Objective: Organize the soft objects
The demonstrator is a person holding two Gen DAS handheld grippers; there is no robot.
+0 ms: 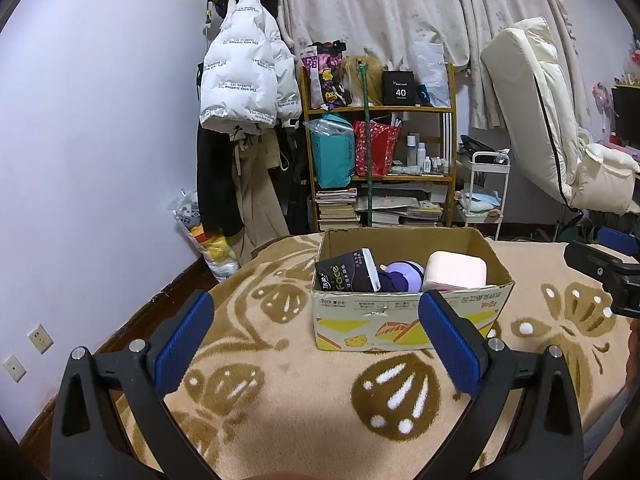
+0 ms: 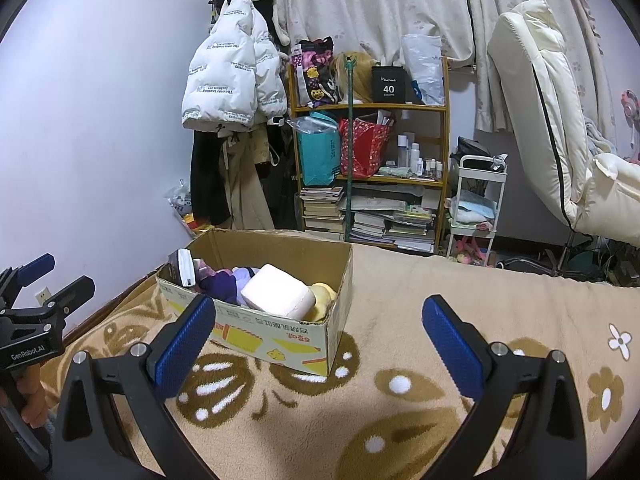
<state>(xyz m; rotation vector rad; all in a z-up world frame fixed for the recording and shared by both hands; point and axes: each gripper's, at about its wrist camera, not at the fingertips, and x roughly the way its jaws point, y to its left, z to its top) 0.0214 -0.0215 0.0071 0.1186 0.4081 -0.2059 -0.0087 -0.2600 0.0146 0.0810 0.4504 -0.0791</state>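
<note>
An open cardboard box point(image 1: 408, 324) stands on the beige flowered blanket point(image 1: 280, 380). It holds a black tissue pack point(image 1: 346, 272), a purple plush point(image 1: 400, 276) and a pale pink soft block point(image 1: 456, 270). In the right wrist view the box point(image 2: 280, 344) also shows a yellow plush point(image 2: 322, 300) beside the pink block point(image 2: 280, 294). My left gripper point(image 1: 316, 340) is open and empty, in front of the box. My right gripper point(image 2: 320, 344) is open and empty, to the right of the box's near corner.
A wooden shelf point(image 1: 378, 148) with bags, bottles and books stands behind the bed. A white puffer jacket point(image 1: 244, 68) hangs at the wall. A white cart point(image 1: 486, 192) and a cream recliner point(image 1: 552, 120) stand at the right.
</note>
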